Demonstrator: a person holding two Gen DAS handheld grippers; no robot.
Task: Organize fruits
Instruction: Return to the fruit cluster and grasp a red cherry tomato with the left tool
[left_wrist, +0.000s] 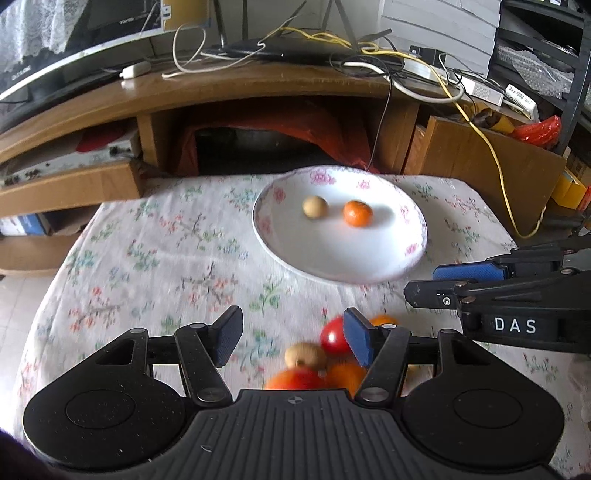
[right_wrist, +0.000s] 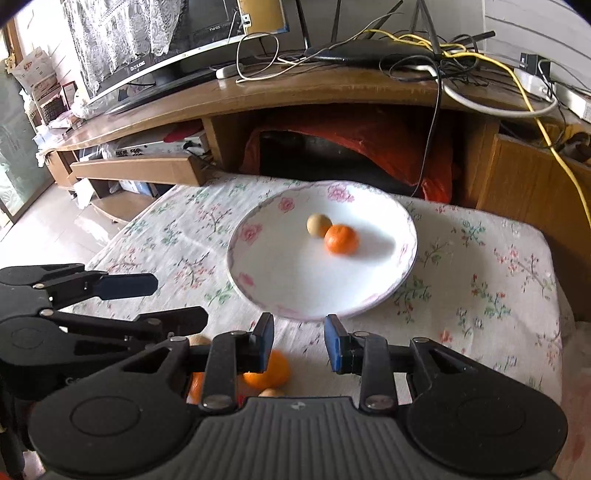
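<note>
left gripper (left_wrist: 293, 338): its jaws are spread wide. nothing is pinched, and the pads touch no fruit.
loose fruits: a small pile sits on the flowery cloth (left_wrist: 147, 258), low down by the left gripper. there is a tan fruit (left_wrist: 304, 354), a red fruit (left_wrist: 332, 336) and some orange ones (left_wrist: 295, 380), all packed close together.
which way from the left gripper: the tan fruit shows in the gap between the jaws, nearer the right-side pad. the red fruit is partly hidden behind that pad. the pile looks lower than the pads, so i think the gripper is above it, not around it.
shape of the fruits: they are round, with no long side, so i think any turn of the jaws would fit.
plate (left_wrist: 369, 282): it is farther away and a bit to the right of the pile. a tan fruit and an orange (left_wrist: 357, 213) already lie on it, near each other.
right gripper (right_wrist: 300, 343): its pads are only a little way apart, with nothing between them. only bare cloth shows in the gap.
pile from the right gripper: it lies off to the left, mostly hidden under the left-side finger. one orange fruit (right_wrist: 267, 369) peeks out there.
plate from the right gripper: straight ahead, just past the tips.
nearer hand: the left one, i think. its gap is already lined up over the tan fruit, and the pile is off to one side of the right one.
next move, my guess: go down over the tan fruit, close, then carry it ahead and to the right to the plate.
</note>
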